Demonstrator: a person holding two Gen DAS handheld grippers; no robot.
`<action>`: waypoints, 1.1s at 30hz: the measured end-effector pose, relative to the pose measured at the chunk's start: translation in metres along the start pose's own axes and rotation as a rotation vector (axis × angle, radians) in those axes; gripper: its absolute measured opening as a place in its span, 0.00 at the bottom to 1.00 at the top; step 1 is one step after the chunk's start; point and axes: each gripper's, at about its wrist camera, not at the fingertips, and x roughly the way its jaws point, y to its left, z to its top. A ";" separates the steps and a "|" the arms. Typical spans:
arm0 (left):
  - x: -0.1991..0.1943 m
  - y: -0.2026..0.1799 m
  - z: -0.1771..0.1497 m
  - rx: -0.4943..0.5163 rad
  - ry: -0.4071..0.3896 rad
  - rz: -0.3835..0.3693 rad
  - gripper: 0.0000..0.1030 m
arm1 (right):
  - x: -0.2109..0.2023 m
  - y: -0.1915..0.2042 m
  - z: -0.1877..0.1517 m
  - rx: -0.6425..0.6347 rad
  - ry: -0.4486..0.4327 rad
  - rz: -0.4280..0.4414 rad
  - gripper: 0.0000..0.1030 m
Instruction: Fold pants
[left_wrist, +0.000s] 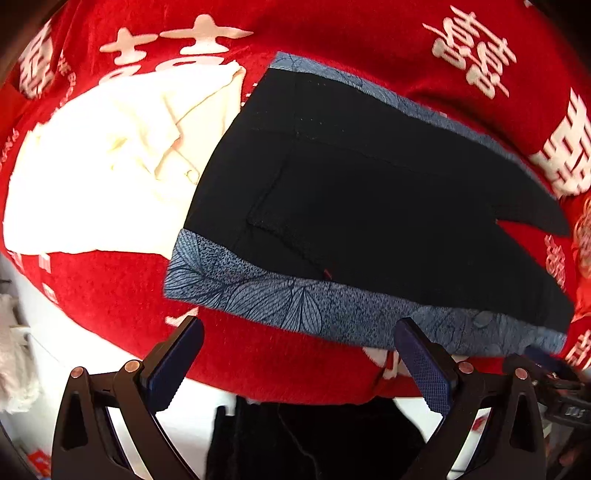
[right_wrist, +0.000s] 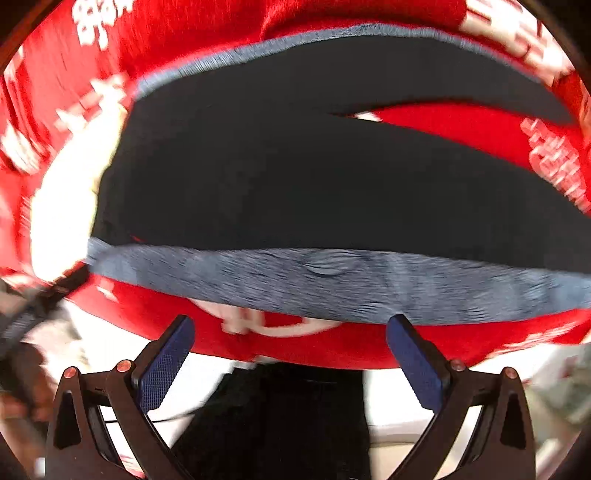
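Note:
Black pants (left_wrist: 369, 184) with blue-grey leaf-print side bands (left_wrist: 280, 295) lie flat on a red cloth with white characters (left_wrist: 110, 288). The two legs split at the right (left_wrist: 517, 225). My left gripper (left_wrist: 299, 339) is open and empty, hovering just in front of the near band. In the right wrist view the same pants (right_wrist: 295, 177) and near band (right_wrist: 332, 280) show, blurred. My right gripper (right_wrist: 290, 332) is open and empty, just short of the band. The right gripper's tip shows at the lower right of the left wrist view (left_wrist: 546, 365).
A folded cream-white garment (left_wrist: 110, 166) lies on the red cloth left of the pants, touching their waist end. The table's near edge (left_wrist: 258, 391) is just below the grippers. A dark-clothed person (left_wrist: 314, 439) stands below it. A pale cloth (left_wrist: 14, 369) hangs at the far left.

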 end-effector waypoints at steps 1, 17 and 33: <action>0.003 0.005 0.000 -0.017 -0.004 -0.020 1.00 | 0.004 -0.008 -0.001 0.045 0.002 0.100 1.00; 0.075 0.066 -0.019 -0.210 0.033 -0.219 1.00 | 0.081 -0.104 -0.041 0.394 -0.066 0.666 0.97; 0.071 0.053 0.010 -0.267 -0.019 -0.231 0.32 | 0.089 -0.116 -0.037 0.537 -0.091 0.736 0.08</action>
